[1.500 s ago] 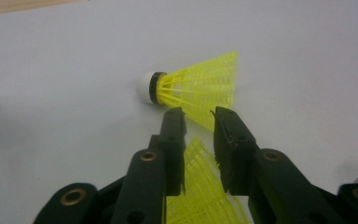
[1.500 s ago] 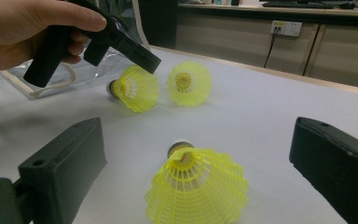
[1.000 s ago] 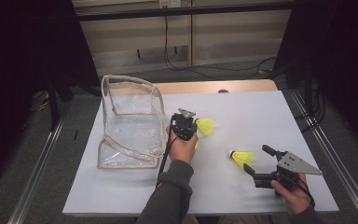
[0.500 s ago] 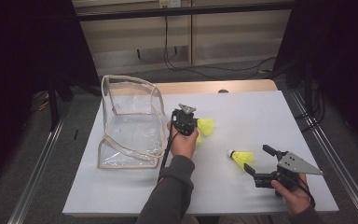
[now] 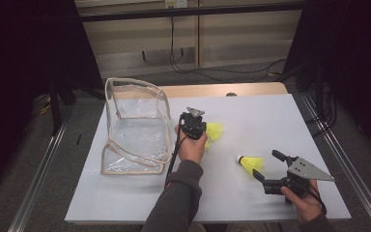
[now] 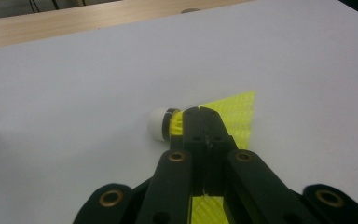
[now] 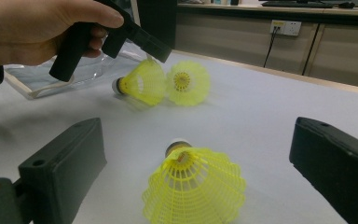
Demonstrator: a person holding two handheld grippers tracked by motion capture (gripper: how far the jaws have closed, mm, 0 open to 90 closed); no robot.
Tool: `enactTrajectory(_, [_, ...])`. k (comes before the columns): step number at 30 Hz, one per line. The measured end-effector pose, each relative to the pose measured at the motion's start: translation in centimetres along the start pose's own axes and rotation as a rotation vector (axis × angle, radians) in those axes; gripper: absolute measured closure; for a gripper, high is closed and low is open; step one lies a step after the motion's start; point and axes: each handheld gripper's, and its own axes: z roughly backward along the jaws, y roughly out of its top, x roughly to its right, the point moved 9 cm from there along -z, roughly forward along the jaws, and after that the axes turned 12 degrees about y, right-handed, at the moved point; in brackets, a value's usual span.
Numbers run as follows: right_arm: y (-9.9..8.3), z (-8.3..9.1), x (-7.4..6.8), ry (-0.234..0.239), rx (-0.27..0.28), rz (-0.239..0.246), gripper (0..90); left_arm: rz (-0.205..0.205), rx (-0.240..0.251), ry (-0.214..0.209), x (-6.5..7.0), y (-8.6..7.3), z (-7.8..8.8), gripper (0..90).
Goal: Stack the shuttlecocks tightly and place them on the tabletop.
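Now the left gripper (image 6: 204, 122) pinches a yellow shuttlecock (image 6: 233, 114) by its thin skirt beside the clear bag (image 5: 137, 126) — it could slip out. The right gripper (image 5: 268, 166) waits, jaws wide — another shuttlecock (image 7: 193, 184) lies between them.

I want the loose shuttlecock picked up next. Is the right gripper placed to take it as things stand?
Probably yes. The right gripper has its jaws open, and the loose shuttlecock lies on the table just ahead between them, skirt toward the gripper, with nothing in the way. The left gripper, shut on another shuttlecock, is well clear.
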Motion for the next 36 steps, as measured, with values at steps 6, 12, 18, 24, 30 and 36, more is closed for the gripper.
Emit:
enactTrajectory(6, [0.0, 0.0, 0.0, 0.002, 0.001, 0.000, 2.7, -0.023, -0.002, -0.003, 0.5, 0.0, 0.1, 90.0])
enactTrajectory(12, [0.0, 0.0, 0.0, 0.002, 0.002, -0.003, 2.7, -0.003, 0.008, 0.022, -0.4, 0.3, 0.5, 78.0])
enactTrajectory(18, [0.0, -0.1, -0.1, 0.003, -0.002, 0.001, 2.7, 0.024, -0.039, 0.016, -0.5, -0.4, 0.8, 66.5])
enactTrajectory(24, [0.0, -0.1, -0.1, 0.004, 0.000, 0.001, 2.7, 0.001, -0.083, 0.030, -0.3, -1.4, 0.9, 61.0])
enactTrajectory(30, [0.0, -0.1, -0.2, 0.005, 0.002, 0.003, 2.7, -0.011, -0.072, 0.014, 0.1, -1.5, 0.9, 78.9])
enactTrajectory(36, [0.0, 0.0, -0.1, 0.002, 0.001, 0.002, 2.7, -0.010, -0.070, 0.003, -0.1, -1.5, 0.7, 89.5])
